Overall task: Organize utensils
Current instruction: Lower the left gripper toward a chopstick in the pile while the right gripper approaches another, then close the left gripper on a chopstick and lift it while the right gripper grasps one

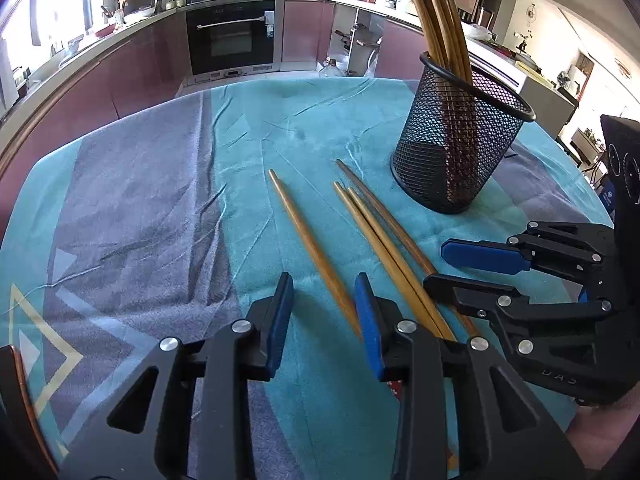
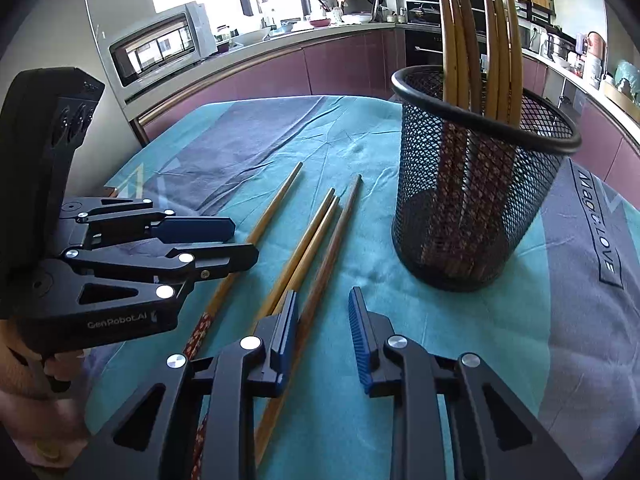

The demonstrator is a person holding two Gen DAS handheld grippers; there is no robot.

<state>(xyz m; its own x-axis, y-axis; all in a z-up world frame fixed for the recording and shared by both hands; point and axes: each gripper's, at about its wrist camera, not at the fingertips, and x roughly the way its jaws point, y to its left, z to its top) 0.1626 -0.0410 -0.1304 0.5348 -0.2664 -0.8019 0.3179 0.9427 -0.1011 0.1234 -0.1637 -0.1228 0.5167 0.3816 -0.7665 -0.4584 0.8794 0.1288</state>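
Left wrist view: left gripper [image 1: 324, 300] jaws spread, straddling one loose chopstick [image 1: 308, 240], not pinching; pickup step; next: close, lift, drop into mesh holder [image 1: 460, 148] ahead-right.

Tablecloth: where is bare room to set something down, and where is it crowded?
Free: the grey-and-teal tablecloth left of the single chopstick, and the far stretch toward the oven. Crowded: the three chopsticks between both tools, with the mesh holder beside them.
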